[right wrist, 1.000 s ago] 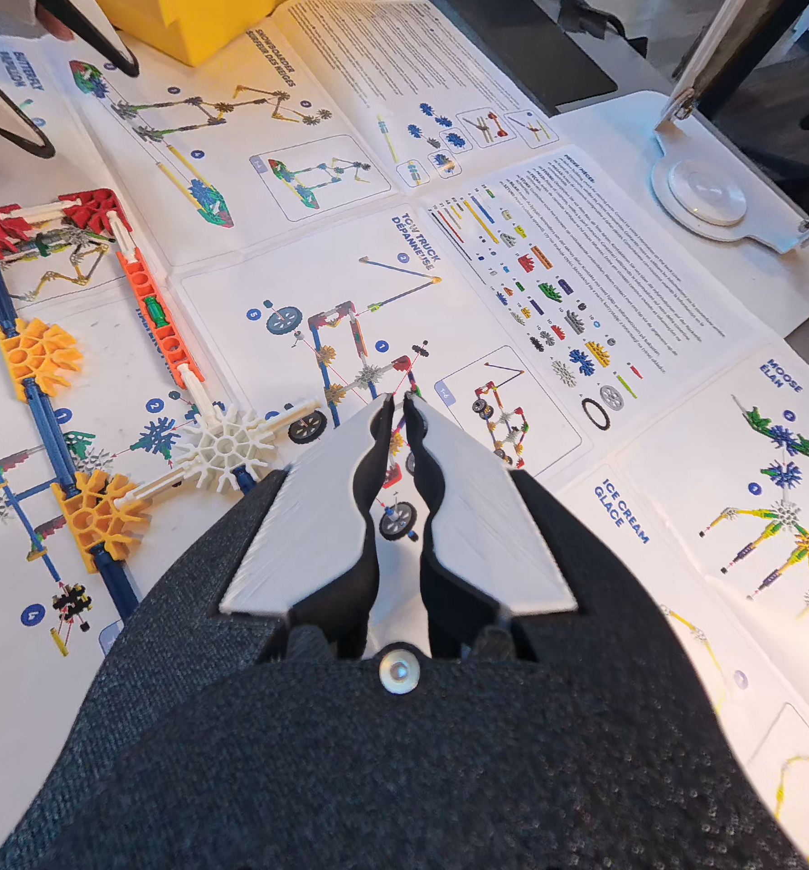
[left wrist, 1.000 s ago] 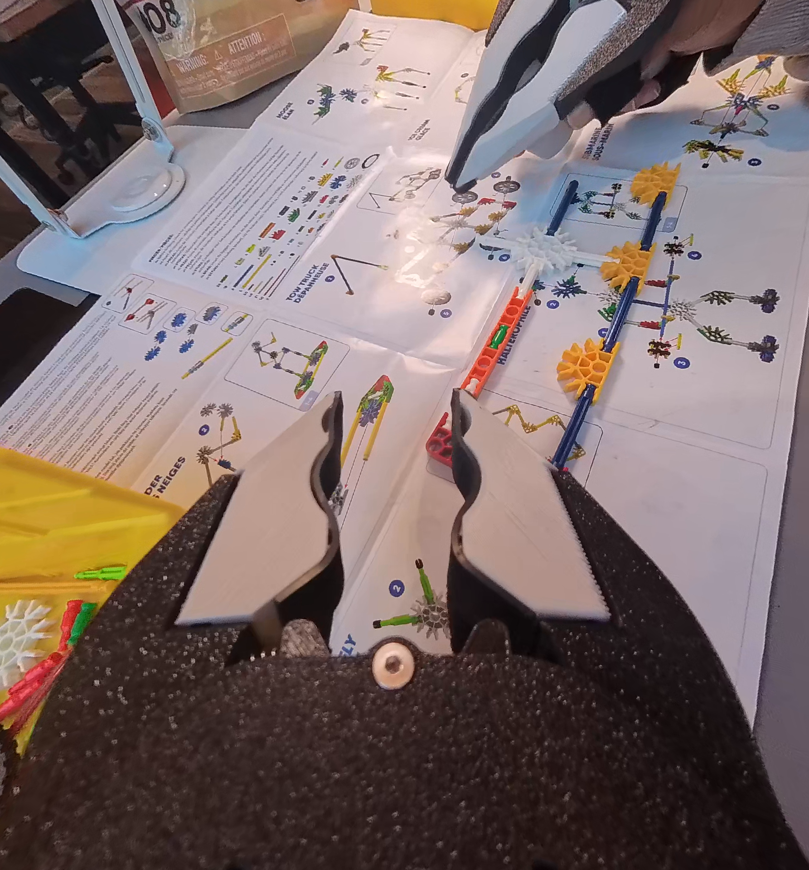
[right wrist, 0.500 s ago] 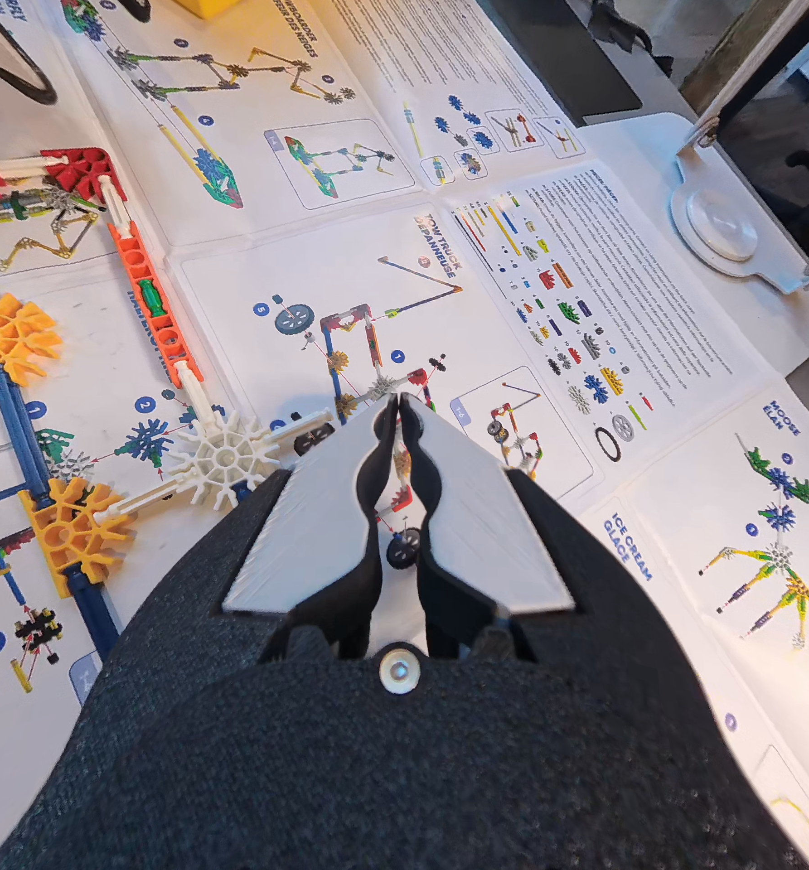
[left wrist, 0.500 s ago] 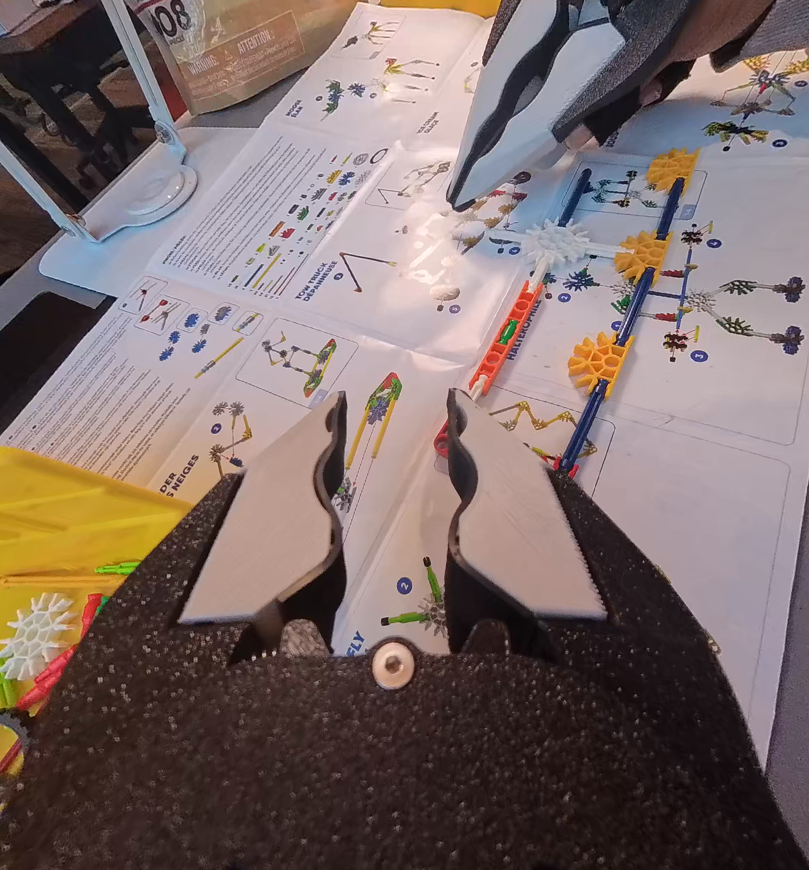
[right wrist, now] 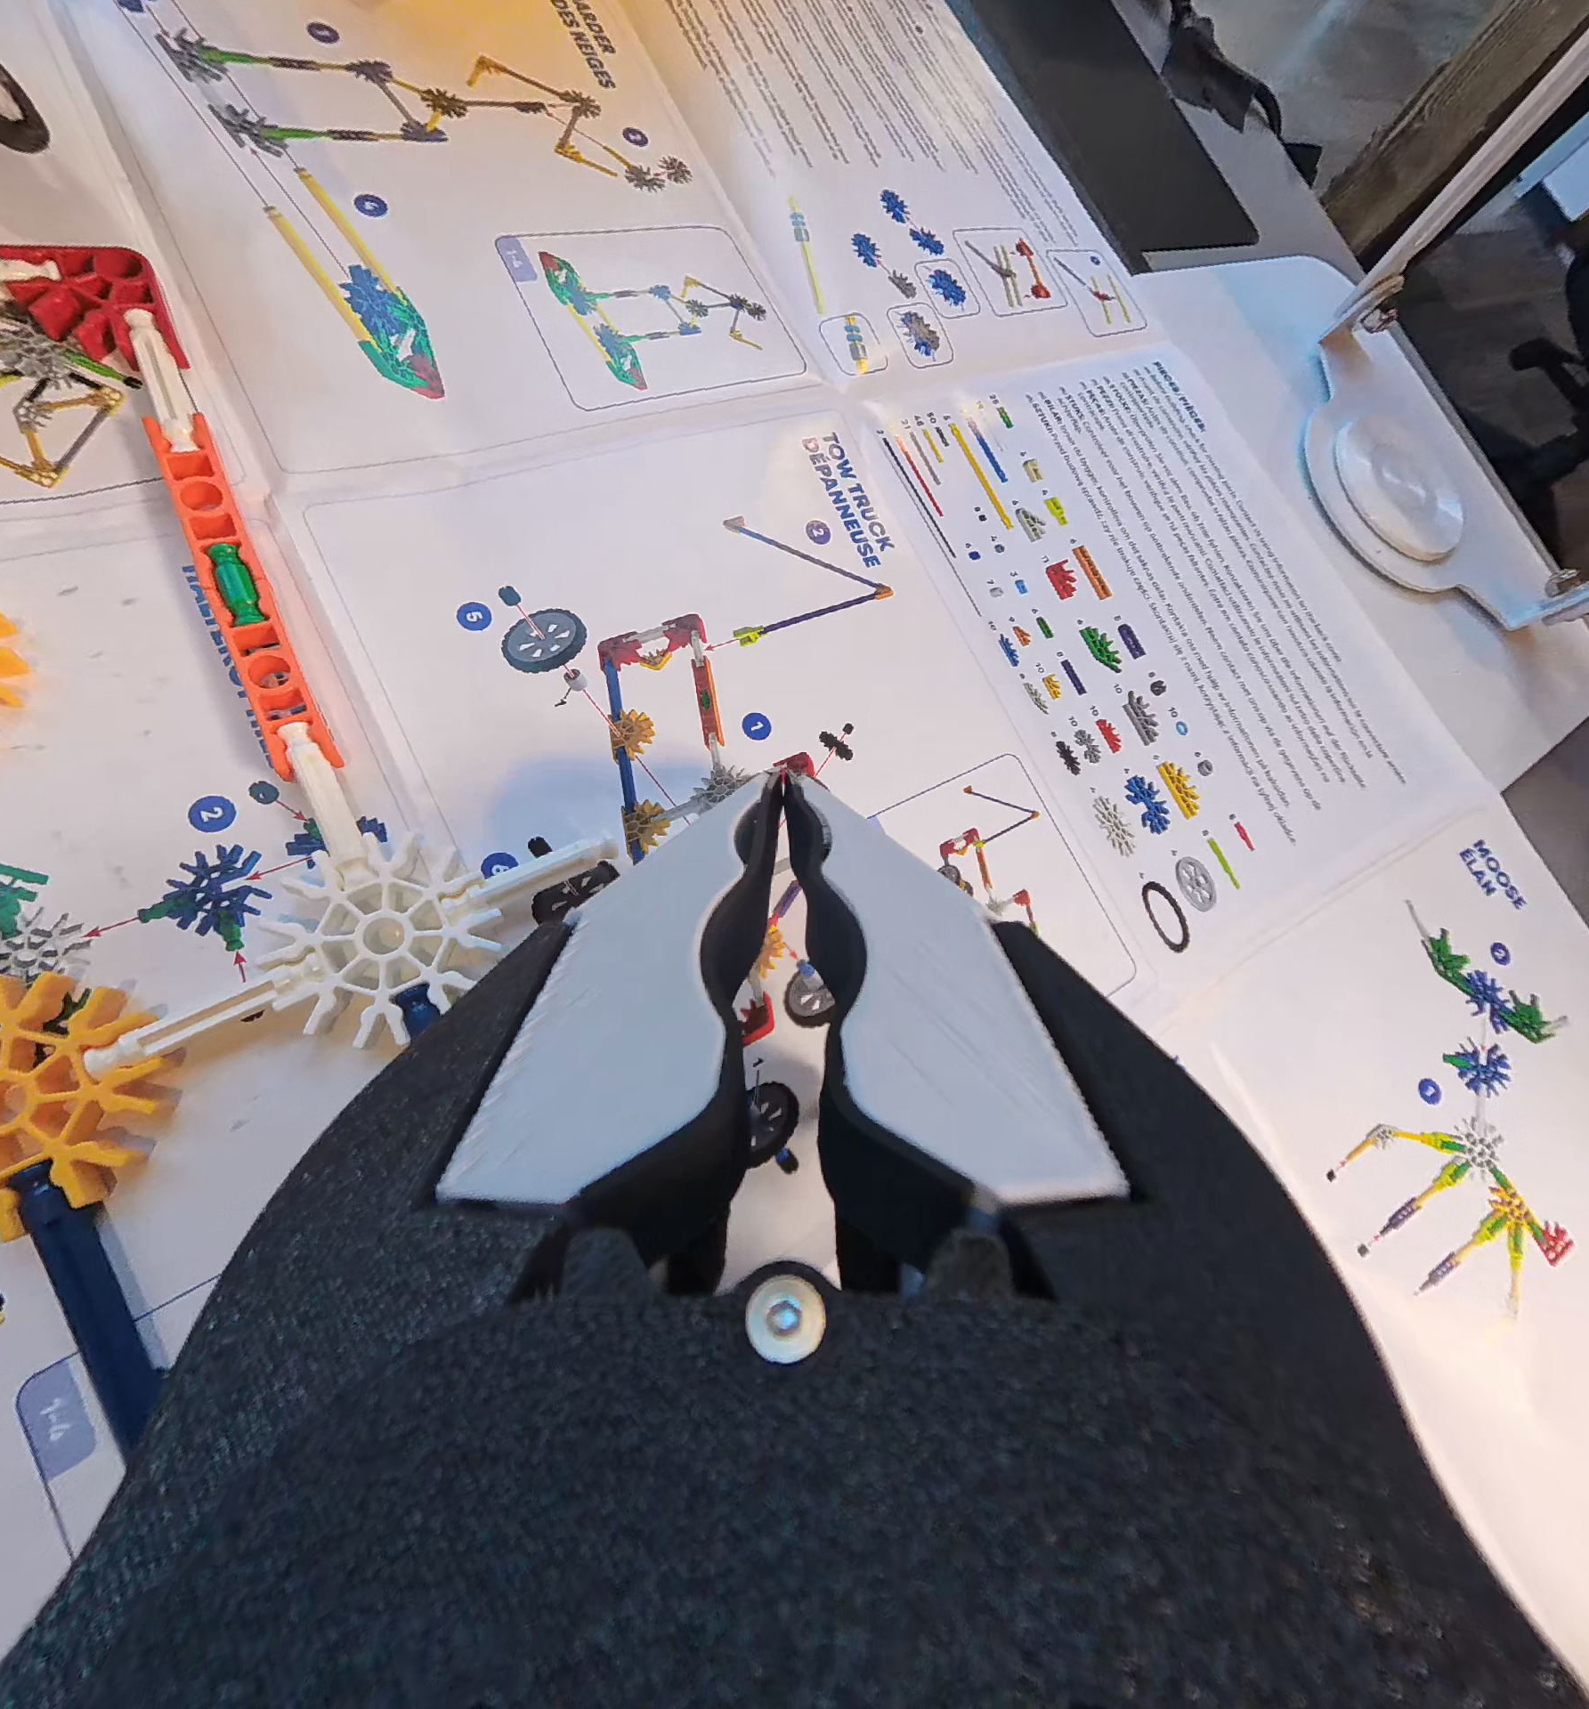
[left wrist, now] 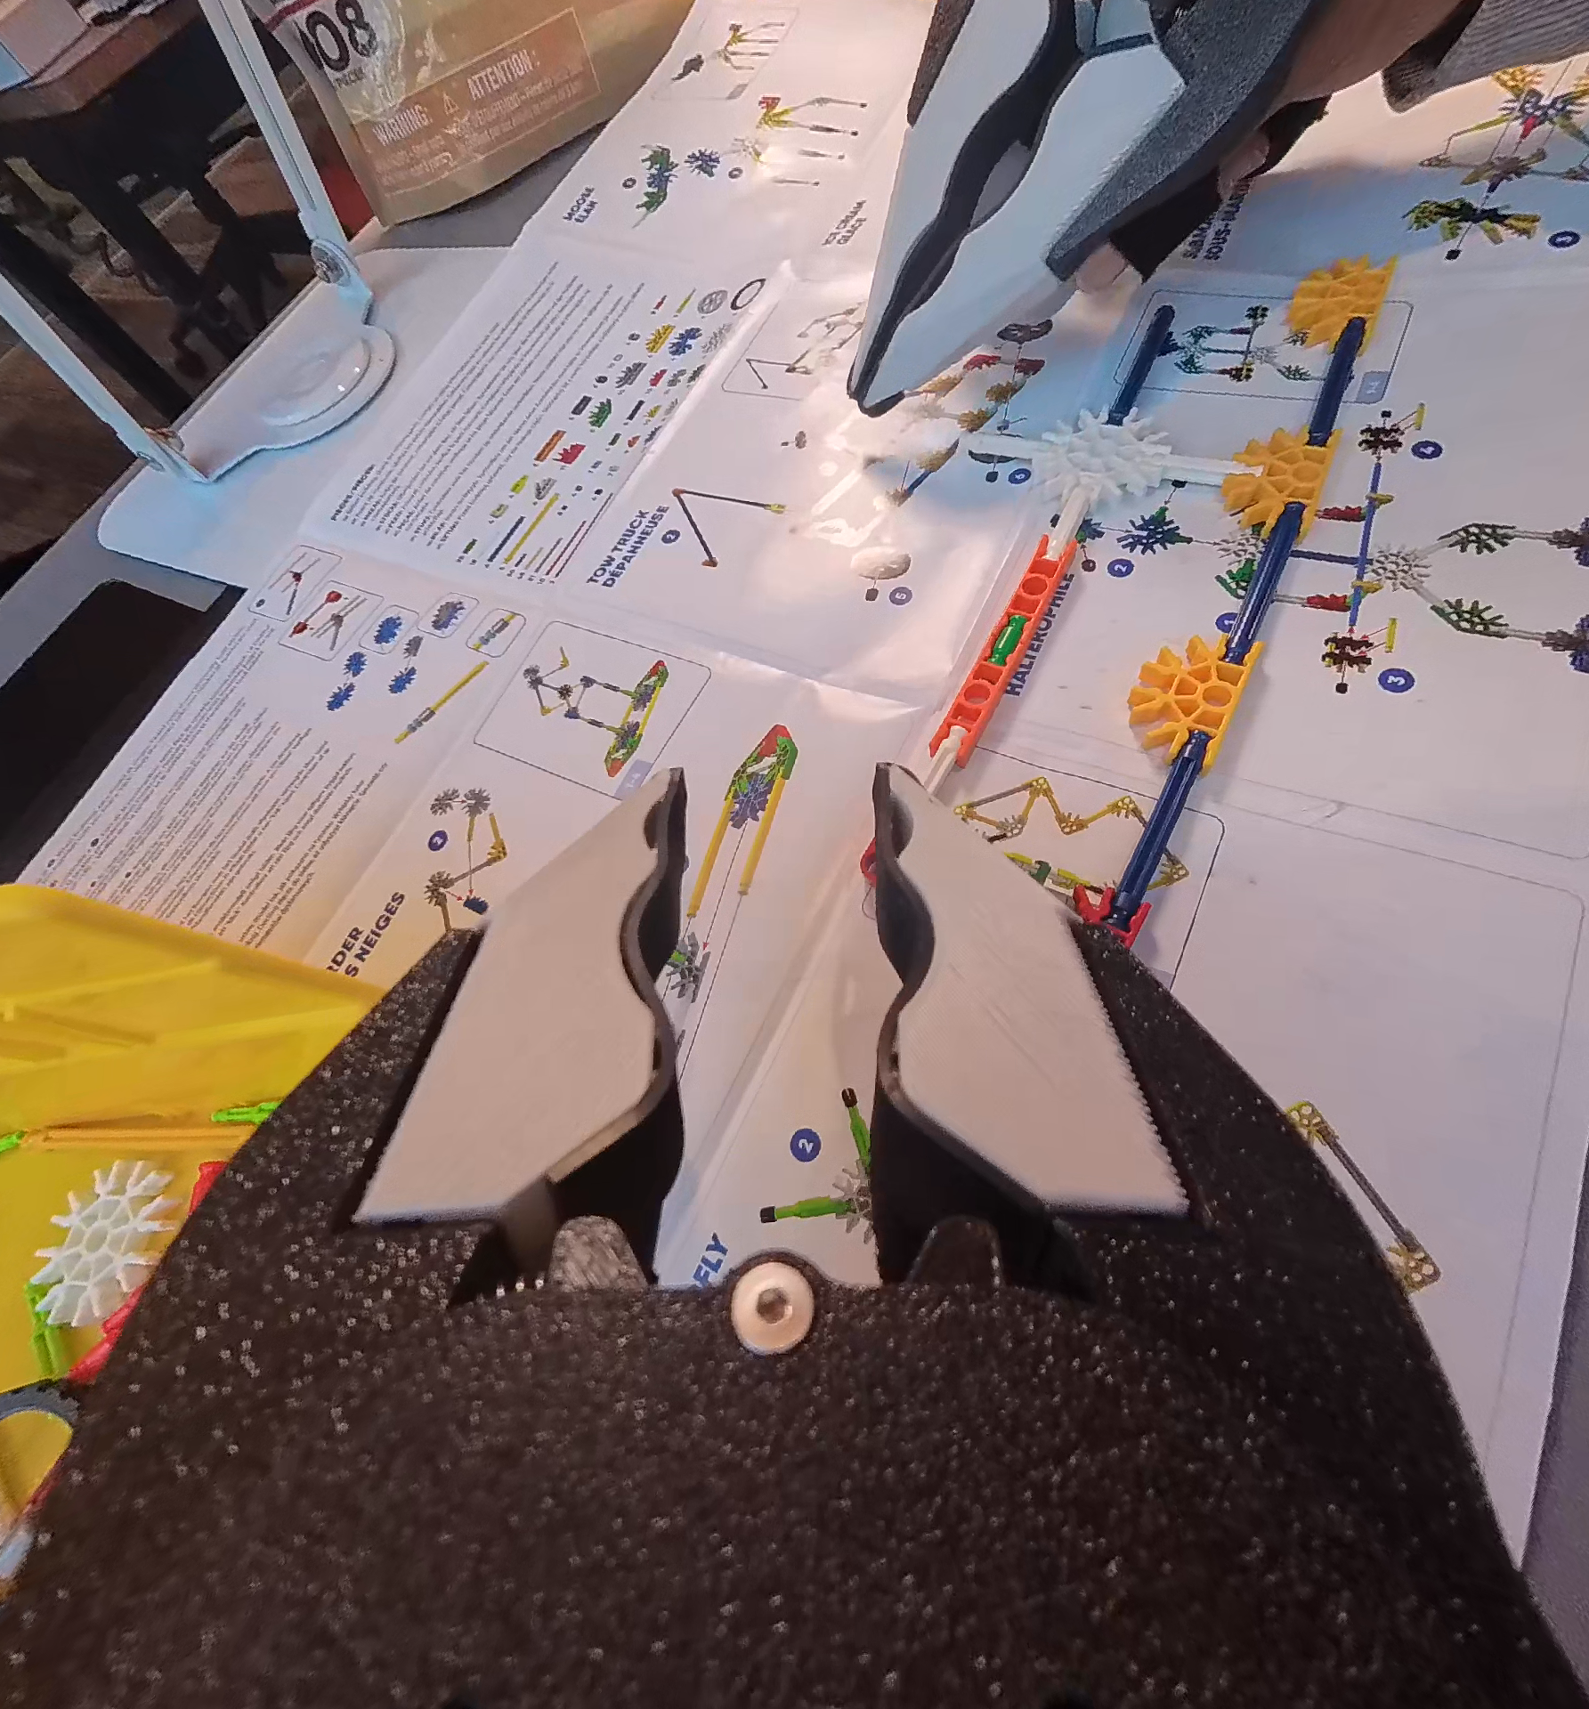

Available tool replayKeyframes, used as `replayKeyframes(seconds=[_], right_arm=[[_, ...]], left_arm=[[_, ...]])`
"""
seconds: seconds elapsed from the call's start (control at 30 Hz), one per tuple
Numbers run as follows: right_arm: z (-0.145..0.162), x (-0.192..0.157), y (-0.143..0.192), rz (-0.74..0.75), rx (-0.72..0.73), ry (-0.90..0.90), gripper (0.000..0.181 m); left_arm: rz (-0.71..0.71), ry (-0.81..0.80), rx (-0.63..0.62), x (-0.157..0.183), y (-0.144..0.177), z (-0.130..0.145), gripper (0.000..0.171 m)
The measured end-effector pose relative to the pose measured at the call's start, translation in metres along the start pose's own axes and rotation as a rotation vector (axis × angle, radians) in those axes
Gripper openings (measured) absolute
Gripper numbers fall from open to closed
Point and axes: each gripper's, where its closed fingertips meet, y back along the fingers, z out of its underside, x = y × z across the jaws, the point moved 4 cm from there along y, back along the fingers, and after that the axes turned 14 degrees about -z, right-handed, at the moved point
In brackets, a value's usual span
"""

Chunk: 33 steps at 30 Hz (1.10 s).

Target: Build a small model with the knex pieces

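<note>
A rod-and-connector toy assembly lies on a large printed instruction sheet (left wrist: pixel 587 444). It has a white snowflake connector (left wrist: pixel 1107 453), an orange beam (left wrist: pixel 1003 657), yellow connectors (left wrist: pixel 1193 689) and blue rods (left wrist: pixel 1262 573). My left gripper (left wrist: pixel 779 795) is open and empty, hovering over the sheet just short of the assembly's near end. My right gripper (right wrist: pixel 781 784) is shut and empty, with its tips low over the sheet to the right of the white connector (right wrist: pixel 379 934). It also shows in the left wrist view (left wrist: pixel 869 399). A red connector (right wrist: pixel 92 296) caps the orange beam (right wrist: pixel 240 592).
A yellow tray (left wrist: pixel 78 1017) with loose toy parts sits at the near left. A white lamp base (left wrist: pixel 309 398) with a slanted pole stands off the sheet's edge and also shows in the right wrist view (right wrist: pixel 1391 499). A cardboard box (left wrist: pixel 457 92) stands behind it. Across from one pair of fingers to the other is roughly 15 cm. My right tips are roughly 8 cm from the white connector (right wrist: pixel 379 934). Seen from the left wrist view (left wrist: pixel 1103 451) as well.
My right gripper's jaws have closed from a narrow gap to fully shut, and it has dropped lower toward the sheet beside the white connector. My left gripper stays open and has drawn back slightly.
</note>
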Motion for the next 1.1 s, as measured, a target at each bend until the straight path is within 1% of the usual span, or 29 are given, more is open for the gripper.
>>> replayKeyframes(seconds=[0.53, 0.77, 0.87, 0.97, 1.03, 1.1], right_arm=[[0.0, 0.012, -0.004, 0.032, -0.006, -0.008, 0.0], [0.001, 0.009, -0.009, 0.023, -0.051, 0.016, 0.0], [-0.003, 0.013, -0.003, 0.039, 0.009, -0.01, 0.0], [-0.011, 0.022, 0.012, 0.076, 0.122, -0.063, 0.0], [-0.015, 0.027, 0.026, 0.107, 0.195, -0.104, 0.003], [-0.013, 0.029, 0.041, 0.138, 0.246, -0.145, 0.007]], left_arm=[[-0.005, -0.011, -0.008, -0.001, 0.0, 0.002, 0.036], [-0.018, -0.013, 0.001, -0.002, 0.0, 0.001, 0.035], [-0.018, 0.008, 0.015, -0.002, -0.001, -0.002, 0.034], [-0.041, 0.031, 0.043, -0.007, 0.002, -0.008, 0.034], [-0.079, 0.048, 0.067, -0.015, 0.007, -0.013, 0.034], [-0.137, 0.067, 0.096, -0.03, 0.016, -0.019, 0.033]])
